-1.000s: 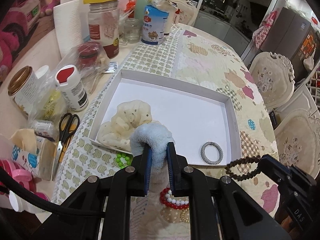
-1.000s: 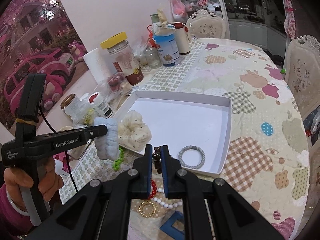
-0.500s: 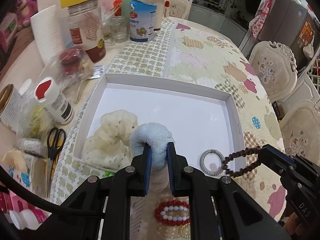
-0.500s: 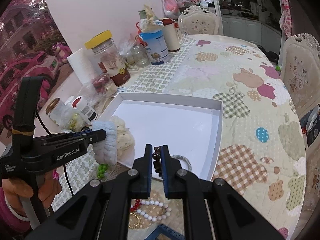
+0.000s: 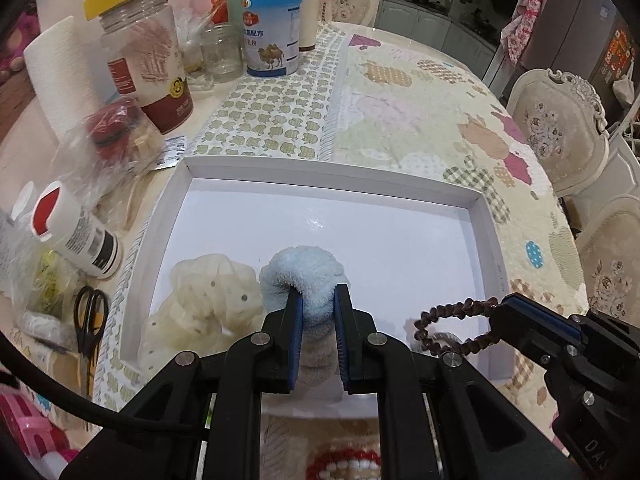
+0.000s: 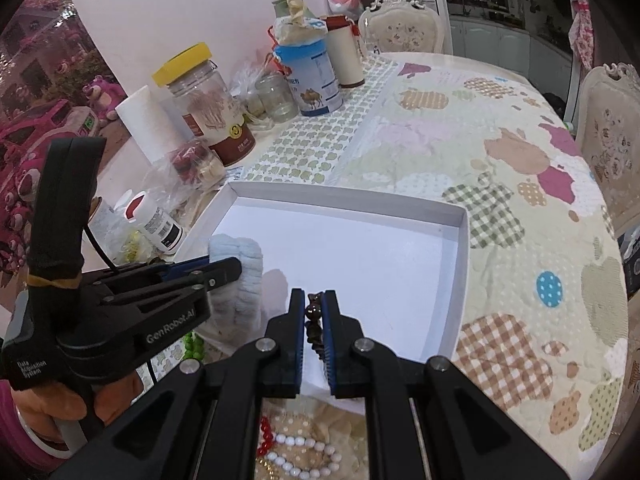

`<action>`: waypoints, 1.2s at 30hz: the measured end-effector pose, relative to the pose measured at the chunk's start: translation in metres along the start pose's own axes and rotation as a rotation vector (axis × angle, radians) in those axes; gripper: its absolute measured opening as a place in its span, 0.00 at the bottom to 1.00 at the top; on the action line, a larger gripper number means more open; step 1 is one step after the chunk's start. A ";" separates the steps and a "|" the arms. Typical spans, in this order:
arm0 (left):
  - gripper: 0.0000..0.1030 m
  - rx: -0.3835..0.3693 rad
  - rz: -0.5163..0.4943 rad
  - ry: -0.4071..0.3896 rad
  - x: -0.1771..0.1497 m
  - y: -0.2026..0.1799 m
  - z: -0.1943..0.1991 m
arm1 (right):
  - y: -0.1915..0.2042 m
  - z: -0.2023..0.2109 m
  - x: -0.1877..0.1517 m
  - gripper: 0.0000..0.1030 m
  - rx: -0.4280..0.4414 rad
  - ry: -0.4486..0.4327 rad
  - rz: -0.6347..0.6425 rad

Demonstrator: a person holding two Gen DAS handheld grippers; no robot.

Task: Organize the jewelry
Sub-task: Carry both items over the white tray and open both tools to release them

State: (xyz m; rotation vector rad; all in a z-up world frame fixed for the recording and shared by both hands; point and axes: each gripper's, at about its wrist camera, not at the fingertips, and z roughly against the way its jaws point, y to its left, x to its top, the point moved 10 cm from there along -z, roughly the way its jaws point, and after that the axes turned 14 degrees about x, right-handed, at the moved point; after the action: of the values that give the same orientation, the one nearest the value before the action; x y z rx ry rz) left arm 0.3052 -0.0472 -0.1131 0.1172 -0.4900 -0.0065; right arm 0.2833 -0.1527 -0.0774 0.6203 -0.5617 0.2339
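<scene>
A white shallow tray (image 5: pixel 328 174) (image 6: pixel 344 196) lies on the patterned tablecloth. My left gripper (image 5: pixel 316 300) is shut on a fluffy light-blue scrunchie (image 5: pixel 304 276) (image 6: pixel 240 256) and holds it over the tray's near left part. A cream dotted scrunchie (image 5: pixel 208 300) lies in the tray just left of it. My right gripper (image 6: pixel 314 300) is shut on a brown bead bracelet (image 6: pixel 314 312) (image 5: pixel 452 316) and holds it over the tray's near edge. A grey ring in the tray is mostly hidden behind the bracelet. A red-and-white bead bracelet (image 6: pixel 304 456) (image 5: pixel 344 464) lies on the cloth in front of the tray.
Left of the tray stand a yellow-lidded jar (image 5: pixel 140 48), a paper roll (image 5: pixel 60 76), a blue tin (image 5: pixel 272 32), a red-capped white bottle (image 5: pixel 76 232) and black scissors (image 5: pixel 90 320). Green beads (image 6: pixel 194 344) lie near the tray's front left corner. Chairs (image 5: pixel 560 136) stand to the right.
Both grippers have moved forward over the tray with their items still held. The blue scrunchie now hangs beside the cream one, and the brown bracelet hangs over the grey ring.
</scene>
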 end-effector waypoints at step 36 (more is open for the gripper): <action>0.35 -0.022 0.012 0.022 -0.003 -0.005 -0.011 | -0.070 -0.010 -0.024 0.40 -0.102 0.037 -0.136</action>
State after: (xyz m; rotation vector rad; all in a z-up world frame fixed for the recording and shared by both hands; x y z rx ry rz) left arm 0.3078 -0.0505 -0.1252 0.0929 -0.4688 0.0016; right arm 0.2937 -0.2034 -0.1309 0.5519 -0.4903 0.0881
